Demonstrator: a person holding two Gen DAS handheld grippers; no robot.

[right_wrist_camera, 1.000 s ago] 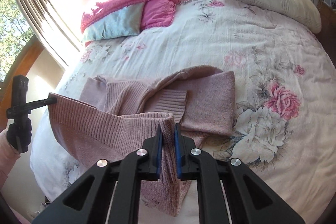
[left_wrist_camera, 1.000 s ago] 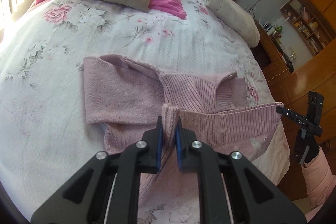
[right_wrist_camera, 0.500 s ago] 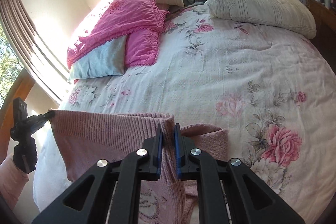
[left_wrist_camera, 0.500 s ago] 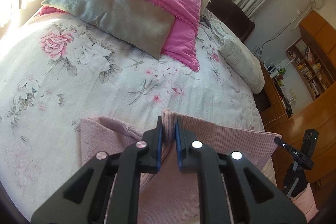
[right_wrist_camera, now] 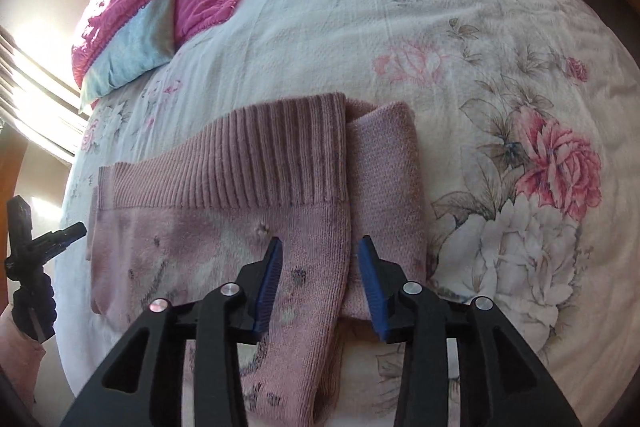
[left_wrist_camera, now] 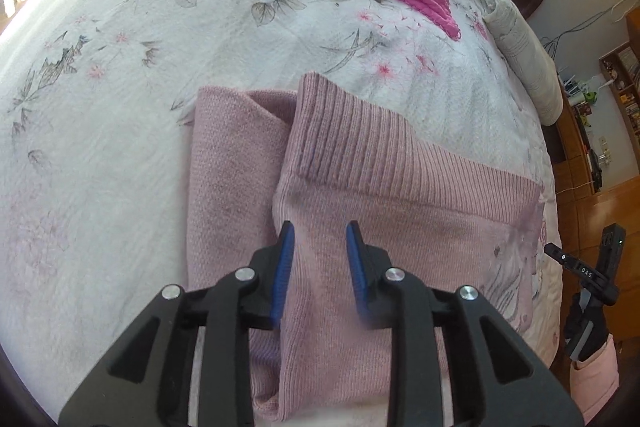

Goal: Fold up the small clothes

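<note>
The near end of the pink sweater is running under the left hand-held gripper and off the picture's bottom edge, so its lower part is not showing. The folded layers underneath are lying hidden. In the right wrist view, the sweater is likewise being cut off below. Items on the shelves beyond the bed's far corner are appearing too small to tell.

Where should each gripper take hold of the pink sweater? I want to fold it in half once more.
Probably the two near corners of the pink sweater, coming in low from the near edge. The ribbed hem already lies flat on top at the far side, and both the left gripper and right gripper hang open over the near half.
</note>
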